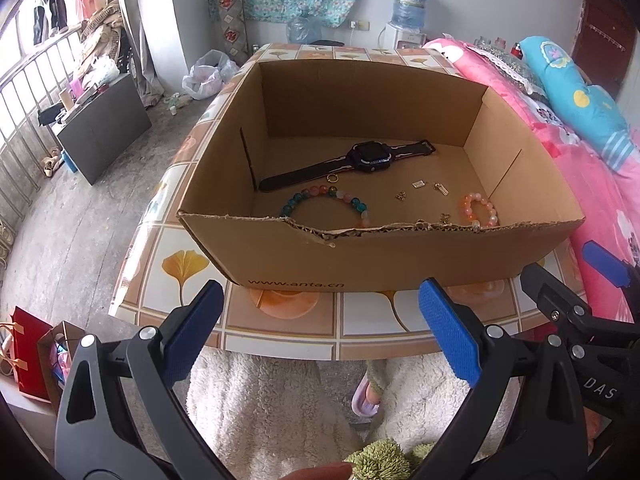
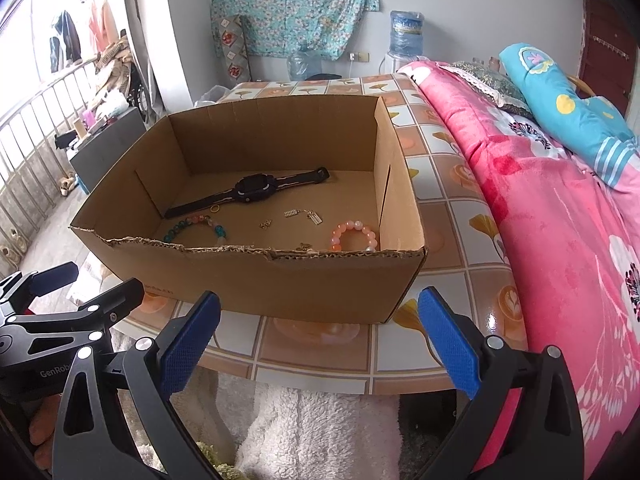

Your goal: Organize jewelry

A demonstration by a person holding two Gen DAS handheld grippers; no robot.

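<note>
With the watch (image 1: 368,159), two bead bracelets (image 1: 328,204) and small gold charms (image 1: 418,190) all lying inside the cardboard box (image 1: 360,256) on the desk (image 1: 280,316), both grippers (image 1: 320,332) (image 2: 320,332) hover short of it, jaws spread and empty (which fits either a sorting about to start or one just done).

A pink quilt (image 2: 560,216) lies beside the tiled table (image 2: 460,240), water dispenser (image 2: 406,36) behind.

The cardboard box (image 1: 360,256) front wall reads "www.anta.cn".
</note>
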